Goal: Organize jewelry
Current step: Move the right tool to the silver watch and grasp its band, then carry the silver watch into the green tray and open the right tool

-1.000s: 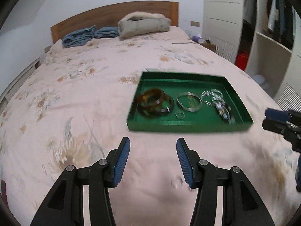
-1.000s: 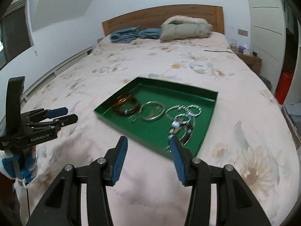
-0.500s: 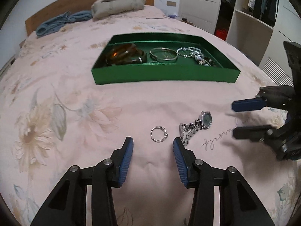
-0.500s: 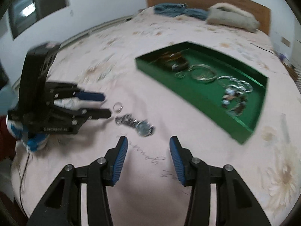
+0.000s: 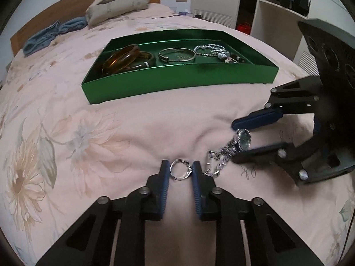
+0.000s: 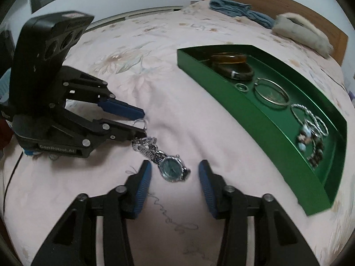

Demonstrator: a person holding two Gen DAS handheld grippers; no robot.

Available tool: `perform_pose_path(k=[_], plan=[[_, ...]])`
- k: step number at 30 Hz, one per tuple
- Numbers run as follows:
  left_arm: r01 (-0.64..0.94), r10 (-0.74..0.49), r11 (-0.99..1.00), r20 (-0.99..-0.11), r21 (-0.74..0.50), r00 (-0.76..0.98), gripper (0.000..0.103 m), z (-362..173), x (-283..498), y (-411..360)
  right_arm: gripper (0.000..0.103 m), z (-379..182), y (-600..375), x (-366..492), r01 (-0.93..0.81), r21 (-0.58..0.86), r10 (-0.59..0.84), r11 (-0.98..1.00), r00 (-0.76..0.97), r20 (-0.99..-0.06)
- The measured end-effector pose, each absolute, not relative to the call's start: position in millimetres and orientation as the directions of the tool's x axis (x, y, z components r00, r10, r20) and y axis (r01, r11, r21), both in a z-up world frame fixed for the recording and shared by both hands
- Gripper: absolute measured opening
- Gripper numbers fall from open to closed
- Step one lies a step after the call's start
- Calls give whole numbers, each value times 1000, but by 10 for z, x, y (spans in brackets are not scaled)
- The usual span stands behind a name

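Note:
A silver ring point(image 5: 180, 172) lies on the pink bedspread between the fingertips of my left gripper point(image 5: 180, 170); the jaws stand close on both sides of it, nearly touching. The ring also shows in the right wrist view point(image 6: 140, 123). A silver watch point(image 6: 168, 165) with a blue-green face lies beside it, between the open fingers of my right gripper point(image 6: 174, 170); it also shows in the left wrist view point(image 5: 238, 144). A green tray point(image 5: 177, 82) holds amber bangles point(image 5: 124, 59), a silver bangle point(image 5: 176, 54) and beaded bracelets point(image 6: 310, 130).
The tray point(image 6: 244, 102) sits farther up the bed. Folded blue cloth point(image 5: 53, 33) and a beige pillow point(image 5: 115, 4) lie by the wooden headboard. A white wardrobe and open shelves point(image 5: 277, 11) stand to the right of the bed.
Both grippers dropped down from above the tray to the bedspread. My left gripper narrowed around the ring. My right gripper moved forward so its fingers straddle the watch.

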State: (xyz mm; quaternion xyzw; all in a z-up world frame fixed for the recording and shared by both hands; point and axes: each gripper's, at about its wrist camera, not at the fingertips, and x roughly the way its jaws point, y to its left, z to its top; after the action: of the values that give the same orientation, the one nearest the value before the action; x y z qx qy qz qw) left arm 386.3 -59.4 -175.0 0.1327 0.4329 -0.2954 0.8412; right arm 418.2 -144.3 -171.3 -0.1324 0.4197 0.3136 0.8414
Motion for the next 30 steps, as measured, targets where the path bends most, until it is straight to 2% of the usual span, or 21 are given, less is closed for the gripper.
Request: perform_pose_path(k=[2, 5, 12, 20, 26, 30], plan=[[615, -386, 788, -805, -33, 451, 19, -1752, 3855, -576, 21, -1730, -1404, 4206, -650, 33, 416, 759, 445, -793], [607, -387, 793, -802, -38, 456, 19, -1744, 3843, -576, 9, -1735, -1391, 4198, -660, 34, 421, 751, 437, -795], [591, -397, 805, -786, -50, 475, 19, -1607, 3839, -534, 9, -1641, -1475, 4149, -631, 57, 439, 774, 468, -767], [610, -472, 786, -728, -94, 497, 19, -1178, 3898, -569, 9, -1209, -1642, 4106, -588, 63, 466, 806, 566, -680], [585, -480, 805, -689, -101, 542, 19, -867, 4189, -762, 9, -919, -1839, 4245, -501, 37, 416, 865, 673, -611], [542, -446, 834, -708, -106, 548, 19, -878, 4503, -1008, 9, -914, -2018, 4469, -417, 52, 362, 907, 712, -601]])
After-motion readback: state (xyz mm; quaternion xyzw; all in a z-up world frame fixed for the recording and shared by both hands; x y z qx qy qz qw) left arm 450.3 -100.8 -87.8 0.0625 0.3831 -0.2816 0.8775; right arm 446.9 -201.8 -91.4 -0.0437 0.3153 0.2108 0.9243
